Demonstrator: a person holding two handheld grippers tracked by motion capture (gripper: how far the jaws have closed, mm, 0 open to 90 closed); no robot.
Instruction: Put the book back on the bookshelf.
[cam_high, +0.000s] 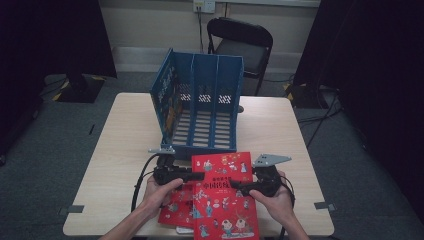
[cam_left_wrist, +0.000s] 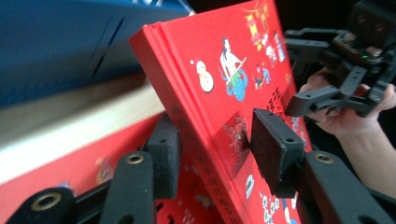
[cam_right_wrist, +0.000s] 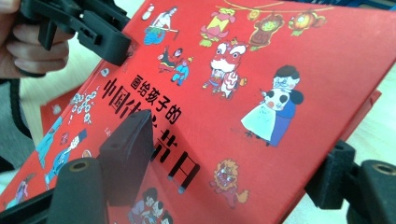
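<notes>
I hold the red hardcover picture book with cartoon figures on its cover (cam_high: 222, 172) between my two grippers, tilted up off the near edge of the pale wooden desk (cam_high: 125, 130), near the middle of that edge. My left gripper (cam_high: 192, 176) pinches the book's left edge: in the left gripper view one black foam pad (cam_left_wrist: 275, 144) lies on the cover and the other sits behind the spine side, both touching the book (cam_left_wrist: 224, 93). My right gripper (cam_high: 237, 187) straddles the book's right side; in the right gripper view one pad (cam_right_wrist: 128, 154) lies on the printed cover (cam_right_wrist: 243, 93), while the other pad (cam_right_wrist: 334, 175) sits at the book's edge, and I cannot tell whether it presses there. Under the raised book lies a second red picture book, flat on the desk (cam_high: 175, 210), close to the near edge. Just beyond the raised book, toward the middle of the desk, stands a blue plastic slotted file rack with three compartments (cam_high: 202, 107), its open front facing me and its low front wall directly in the way of the book's far edge. Past the far edge of the desk stands a black folding chair (cam_high: 242, 42).
</notes>
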